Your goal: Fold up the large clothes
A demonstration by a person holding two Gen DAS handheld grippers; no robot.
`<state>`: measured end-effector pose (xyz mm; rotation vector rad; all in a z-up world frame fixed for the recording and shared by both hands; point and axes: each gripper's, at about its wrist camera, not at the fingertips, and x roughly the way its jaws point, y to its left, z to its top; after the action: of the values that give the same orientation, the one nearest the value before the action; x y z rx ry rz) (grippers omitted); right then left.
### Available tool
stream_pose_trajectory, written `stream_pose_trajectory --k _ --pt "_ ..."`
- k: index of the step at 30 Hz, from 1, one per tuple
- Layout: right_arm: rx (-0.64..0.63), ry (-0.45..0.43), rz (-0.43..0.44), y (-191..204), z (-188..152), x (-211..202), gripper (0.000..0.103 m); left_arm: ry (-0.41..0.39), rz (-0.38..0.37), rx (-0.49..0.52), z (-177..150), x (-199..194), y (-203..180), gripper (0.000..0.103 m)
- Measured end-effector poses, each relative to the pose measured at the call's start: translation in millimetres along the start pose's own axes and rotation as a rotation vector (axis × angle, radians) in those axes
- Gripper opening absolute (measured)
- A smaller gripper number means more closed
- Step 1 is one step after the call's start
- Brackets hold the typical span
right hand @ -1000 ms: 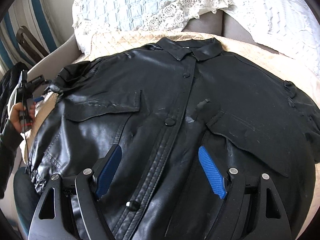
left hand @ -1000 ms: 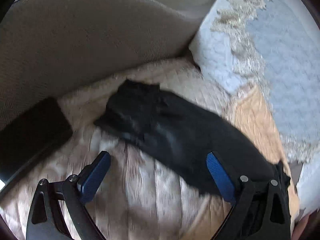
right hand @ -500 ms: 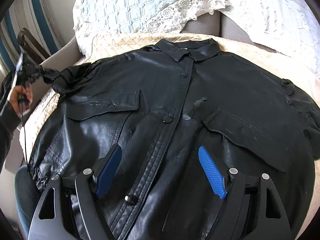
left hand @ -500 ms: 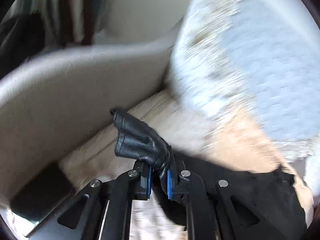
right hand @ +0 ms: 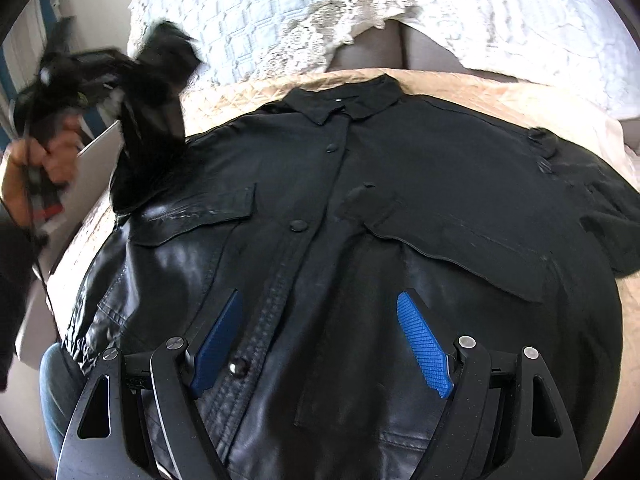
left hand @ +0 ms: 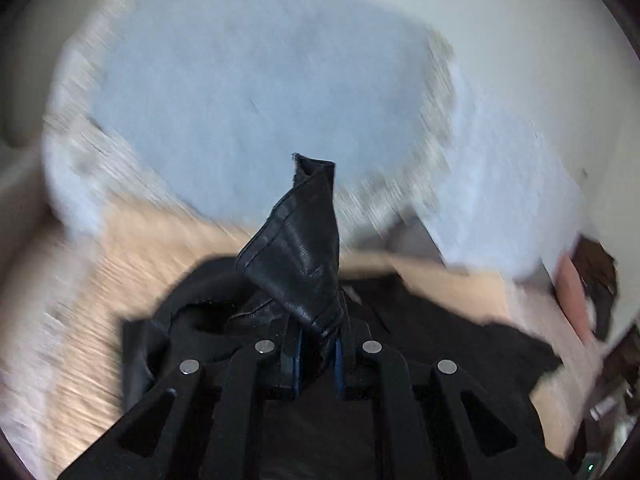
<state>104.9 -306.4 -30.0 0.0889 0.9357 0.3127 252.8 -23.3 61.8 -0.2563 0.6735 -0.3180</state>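
Black leather jacket lies front-up, buttoned, on a beige quilted bed cover below the lace-edged pillows. Left hand-held gripper pinches the sleeve cuff, raised above the jacket's shoulder. Right hand-held gripper hovers over the lower front, jaws spread, nothing between them.

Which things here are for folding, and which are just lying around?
For the job: black jacket; its sleeve, pinched in the left gripper; right gripper, open above the jacket.

Just there: blue lace pillow; beige quilt.
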Motion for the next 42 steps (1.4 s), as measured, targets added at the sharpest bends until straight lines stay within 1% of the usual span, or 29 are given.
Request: stream_pose_trajectory --k 2,4,5,7,9,11,12,13,14,15,16,17,18,19,21,22,23,24,25,26,30,32,33,35,36,37,38,40,42 --pt "0.020 0.005 -0.002 -6 -2 -2 0.080 0.088 -0.009 0.027 -25 33 -19 0.016" --pt "0.041 0.009 -0.001 -12 -4 -2 0.080 0.191 -0.031 0.029 -45 62 -26 0.018" --pt "0.050 0.012 0.000 -13 -4 -2 0.080 0.233 -0.058 0.019 -56 71 -27 0.020" --pt "0.063 0.011 0.004 -17 -4 -3 0.080 0.271 -0.116 -0.003 -71 64 -28 0.021" --pt "0.073 0.006 0.014 -17 -1 -3 0.080 0.257 -0.164 -0.018 -72 50 -23 0.027" --pt "0.080 -0.007 0.029 -16 4 -1 0.080 0.188 -0.195 -0.005 -67 17 -15 0.050" --pt "0.082 -0.016 0.042 -13 8 1 0.079 0.146 -0.183 0.007 -65 2 -5 0.055" --pt "0.082 -0.025 0.053 -10 13 3 0.080 0.098 -0.145 0.013 -62 -10 5 0.062" --pt "0.079 -0.029 0.063 -6 19 7 0.078 0.062 -0.082 0.012 -60 -16 17 0.063" --pt "0.073 -0.032 0.074 -1 25 13 0.071 0.050 -0.013 0.007 -60 -17 29 0.063" --pt "0.065 -0.033 0.083 4 31 20 0.067 0.055 0.058 -0.002 -61 -15 42 0.062" --pt "0.057 -0.028 0.089 9 38 29 0.058 0.075 0.128 -0.014 -65 -10 58 0.062" --pt "0.052 -0.014 0.088 13 45 41 0.050 0.099 0.179 -0.037 -69 -5 72 0.060" --pt "0.048 0.003 0.094 17 51 54 0.048 0.122 0.209 -0.072 -76 1 87 0.058" --pt "0.032 0.041 0.109 26 64 84 0.048 0.174 0.226 -0.148 -86 14 109 0.052" --pt "0.023 0.066 0.105 30 69 98 0.048 0.195 0.233 -0.173 -90 16 114 0.048" --pt "0.004 0.095 0.096 34 74 114 0.047 0.204 0.243 -0.186 -90 21 118 0.048" --pt "-0.027 0.122 0.072 36 80 130 0.043 0.202 0.245 -0.182 -92 21 120 0.048" --pt "-0.056 0.125 0.038 37 86 141 0.041 0.198 0.251 -0.176 -92 24 118 0.048" --pt "-0.068 0.113 0.012 35 95 147 0.037 0.198 0.249 -0.176 -89 27 117 0.048" --pt "-0.029 0.102 -0.072 22 115 148 0.036 0.204 0.243 -0.162 -87 40 117 0.049" --pt "-0.016 0.083 -0.063 19 116 137 0.036 0.205 0.231 -0.166 -88 35 117 0.049" --pt "-0.015 0.048 -0.039 21 114 125 0.036 0.196 0.214 -0.170 -88 25 117 0.049" --pt "-0.029 0.019 -0.014 26 111 117 0.036 0.168 0.191 -0.162 -88 13 114 0.050" --pt "-0.039 0.025 0.000 30 110 118 0.036 0.170 0.197 -0.153 -89 10 114 0.050" --pt "-0.053 0.049 0.014 35 110 126 0.036 0.190 0.210 -0.142 -92 12 113 0.050" --pt "-0.061 0.073 0.018 36 109 135 0.036 0.225 0.218 -0.132 -95 18 114 0.050" --pt "-0.058 0.134 0.010 33 109 161 0.036 0.261 0.236 -0.109 -97 30 116 0.050" --pt "-0.047 0.113 0.009 29 117 165 0.036 0.264 0.250 -0.081 -95 37 117 0.051"
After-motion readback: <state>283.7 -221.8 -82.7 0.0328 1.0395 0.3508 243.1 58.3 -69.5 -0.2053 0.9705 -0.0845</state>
